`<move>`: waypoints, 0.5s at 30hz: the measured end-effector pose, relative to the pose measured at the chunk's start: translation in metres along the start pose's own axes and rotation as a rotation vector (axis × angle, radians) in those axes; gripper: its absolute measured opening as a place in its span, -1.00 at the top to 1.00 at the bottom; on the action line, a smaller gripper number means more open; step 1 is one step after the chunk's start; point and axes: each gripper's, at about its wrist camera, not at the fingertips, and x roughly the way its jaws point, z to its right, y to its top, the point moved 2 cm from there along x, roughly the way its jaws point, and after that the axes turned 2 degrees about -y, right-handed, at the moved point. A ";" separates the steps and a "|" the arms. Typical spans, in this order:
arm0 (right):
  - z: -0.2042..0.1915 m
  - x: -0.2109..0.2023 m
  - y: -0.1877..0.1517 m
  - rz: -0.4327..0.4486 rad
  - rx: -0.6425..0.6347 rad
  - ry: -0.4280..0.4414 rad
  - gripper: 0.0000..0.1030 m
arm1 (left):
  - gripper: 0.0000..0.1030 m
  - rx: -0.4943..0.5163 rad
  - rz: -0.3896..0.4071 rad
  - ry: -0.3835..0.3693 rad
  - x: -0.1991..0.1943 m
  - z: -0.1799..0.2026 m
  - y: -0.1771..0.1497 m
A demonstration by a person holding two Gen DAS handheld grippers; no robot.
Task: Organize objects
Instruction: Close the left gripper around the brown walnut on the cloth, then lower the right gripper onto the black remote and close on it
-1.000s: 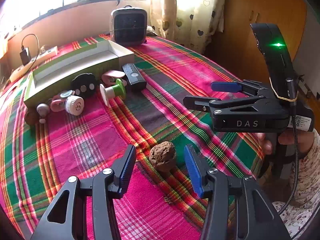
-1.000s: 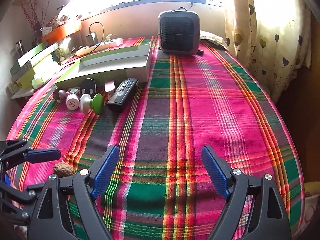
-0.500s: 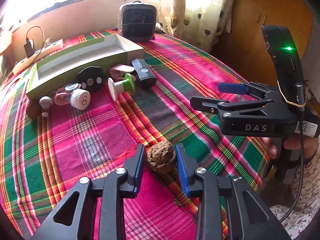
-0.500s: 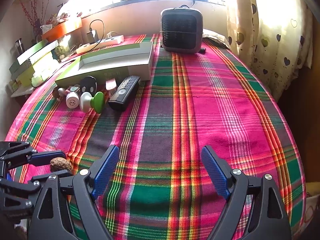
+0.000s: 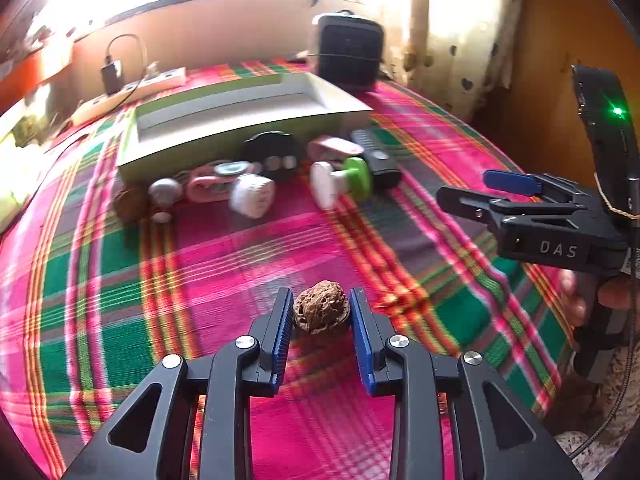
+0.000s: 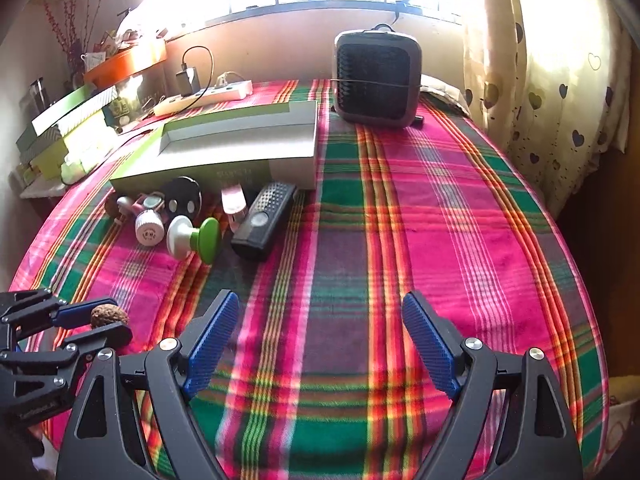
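At six o'clock on the desk (image 5: 192, 264), the left gripper (image 5: 322, 316) has just clamped onto the walnut (image 5: 321, 312), ready for boxing; the right gripper (image 6: 320, 340) stays spread, empty.

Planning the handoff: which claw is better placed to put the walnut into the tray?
Left. Its claw already grips the walnut; the right claw hangs open and empty.

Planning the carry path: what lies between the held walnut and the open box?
Left wrist view: bare plaid cloth, then small items clustered against the open box; the left gripper holds the walnut.
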 end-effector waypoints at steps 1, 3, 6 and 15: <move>-0.003 0.002 0.003 0.004 -0.011 -0.001 -0.55 | 0.48 -0.011 0.003 0.004 -0.001 -0.005 0.000; -0.008 0.006 0.009 0.012 -0.026 -0.003 -0.54 | 0.48 -0.030 0.010 0.027 -0.003 -0.013 0.001; -0.015 0.011 0.017 0.015 -0.029 0.013 -0.53 | 0.48 -0.060 0.015 0.050 -0.005 -0.027 0.002; -0.029 0.033 0.031 -0.002 -0.052 0.017 -0.29 | 0.48 -0.111 0.025 0.084 -0.006 -0.059 0.007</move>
